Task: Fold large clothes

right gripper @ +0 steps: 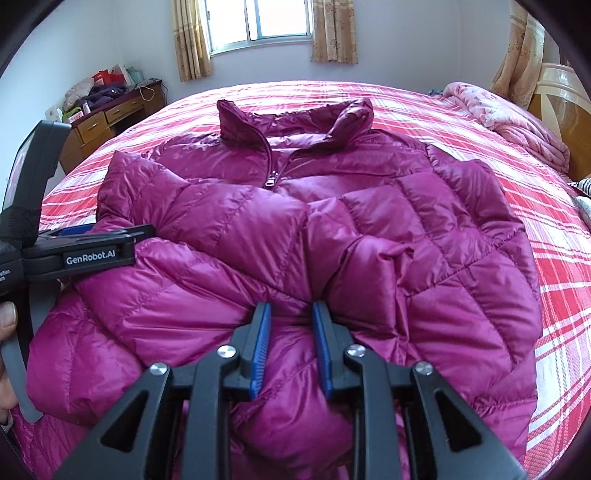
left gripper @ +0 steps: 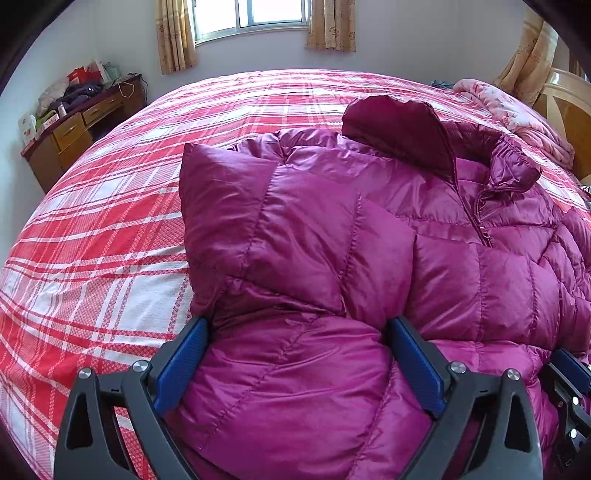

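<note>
Blue ribbed pads on the right gripper [right gripper: 290, 314] pinch a narrow ridge of the jacket [right gripper: 369, 236], its black jaws nearly together and clenched on the puffy hem fold. The left gripper [left gripper: 297, 325] stands wide, its pads flanking a fat bulge of the same jacket; whether they press it or merely straddle it, I cannot tell from this angle. From the right view, that gripper's black body lies level across the jacket's left edge, a fingertip [right gripper: 7, 315] showing beside its grey trigger. The jacket is glossy magenta down, quilted in slanted stitched panels that swell like pillows, sleeves folded in over the chest, zip closed to a stand-up collar [right gripper: 295, 114] at the far end. It lies front up on the bed [right gripper: 554, 280], near its middle, hem toward the grippers. Bedding is a flat woven plaid in red, pink and white. A rumpled pink floral quilt [right gripper: 517, 122] is heaped at the right by a glossy headboard [right gripper: 561, 92]. A cluttered wooden desk [right gripper: 107, 122] sits in the left corner, with patterned tan curtains [right gripper: 192, 40] by the window [right gripper: 277, 22].
</note>
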The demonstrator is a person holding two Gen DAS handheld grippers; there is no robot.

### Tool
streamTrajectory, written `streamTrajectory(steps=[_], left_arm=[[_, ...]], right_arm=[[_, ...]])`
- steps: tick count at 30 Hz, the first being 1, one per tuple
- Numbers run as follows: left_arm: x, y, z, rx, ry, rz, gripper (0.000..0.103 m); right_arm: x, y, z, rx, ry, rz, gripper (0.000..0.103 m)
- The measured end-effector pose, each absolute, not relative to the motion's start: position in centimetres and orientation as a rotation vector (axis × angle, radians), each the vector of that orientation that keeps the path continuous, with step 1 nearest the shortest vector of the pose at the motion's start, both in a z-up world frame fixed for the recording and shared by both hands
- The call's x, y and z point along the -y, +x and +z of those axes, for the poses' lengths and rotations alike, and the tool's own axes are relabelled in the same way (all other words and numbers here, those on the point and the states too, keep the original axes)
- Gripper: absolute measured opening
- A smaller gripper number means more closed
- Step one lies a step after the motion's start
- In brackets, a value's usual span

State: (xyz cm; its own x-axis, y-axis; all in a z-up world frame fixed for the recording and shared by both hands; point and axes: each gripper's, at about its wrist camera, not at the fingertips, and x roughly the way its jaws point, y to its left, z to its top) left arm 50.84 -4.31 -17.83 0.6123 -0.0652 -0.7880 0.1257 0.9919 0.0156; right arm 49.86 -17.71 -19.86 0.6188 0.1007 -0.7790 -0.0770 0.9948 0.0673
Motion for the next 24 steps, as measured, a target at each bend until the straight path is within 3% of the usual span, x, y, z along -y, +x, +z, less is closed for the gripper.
streamTrajectory(steps=[16,18,24], left_arm=[[4.5,50.9,-17.8,-0.909,0.081,-0.103,0.099],[4.2,50.6,-17.4,-0.897,0.076,-0.123,0.099],[2.6,49.4,-12.1,-0.759,0.093,-0.147,0.099]], right_arm=[[17.2,50.0,-19.8,-0.899,-0.008,0.09,0.027],[17.4,50.1,-19.6,-0.908,0.003,0.126,0.03],[18.6,50.1,-16.6,-0.883,0.043,0.229,0.062]])
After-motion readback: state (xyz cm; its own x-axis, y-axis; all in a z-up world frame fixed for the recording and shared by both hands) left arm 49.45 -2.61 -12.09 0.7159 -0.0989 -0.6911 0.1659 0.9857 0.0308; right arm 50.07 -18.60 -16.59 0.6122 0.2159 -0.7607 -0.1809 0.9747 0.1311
